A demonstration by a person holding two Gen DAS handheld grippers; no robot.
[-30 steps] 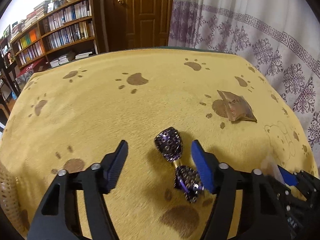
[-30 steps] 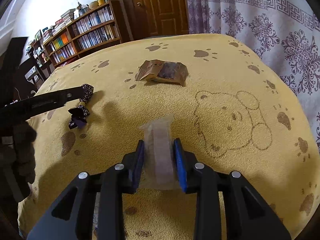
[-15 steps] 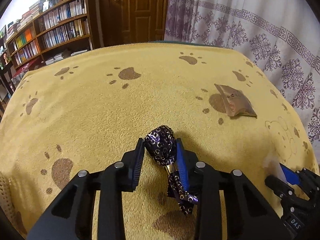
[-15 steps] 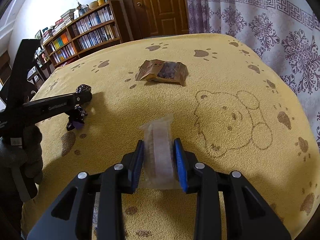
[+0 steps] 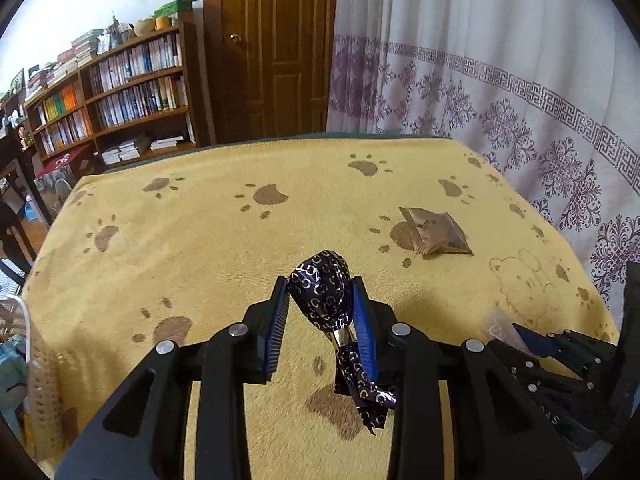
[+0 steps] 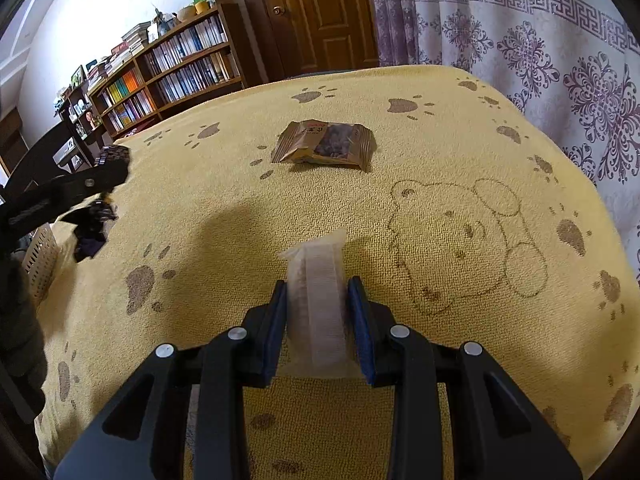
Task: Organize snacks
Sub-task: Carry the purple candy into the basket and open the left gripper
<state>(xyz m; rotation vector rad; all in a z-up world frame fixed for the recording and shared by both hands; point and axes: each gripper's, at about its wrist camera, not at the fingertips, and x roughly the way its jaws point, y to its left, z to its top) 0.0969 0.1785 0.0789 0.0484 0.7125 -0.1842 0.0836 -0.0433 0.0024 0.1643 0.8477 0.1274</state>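
Observation:
My left gripper (image 5: 320, 300) is shut on a purple foil-wrapped candy (image 5: 324, 292), held clear above the yellow paw-print cloth (image 5: 200, 248); the candy's twisted tail (image 5: 364, 384) hangs down behind the fingers. My right gripper (image 6: 316, 300) is shut on a clear plastic snack packet (image 6: 318, 300) that stands upright between its blue pads. A brown snack packet (image 6: 326, 146) lies flat on the cloth ahead of the right gripper, and it shows in the left wrist view as the brown snack packet (image 5: 436, 232) to the right. The left gripper (image 6: 106, 168) with its candy appears at the left of the right wrist view.
A perforated beige basket (image 6: 38, 260) sits at the table's left edge. A patterned curtain (image 5: 500, 100) hangs along the right side, with a wooden door (image 5: 272, 48) and a bookshelf (image 5: 120, 96) beyond the far edge. A person's dark glove (image 6: 20, 340) is at the left.
The left gripper has shut on the purple candy and lifted it off the cloth. The right gripper still holds the clear packet in about the same place.

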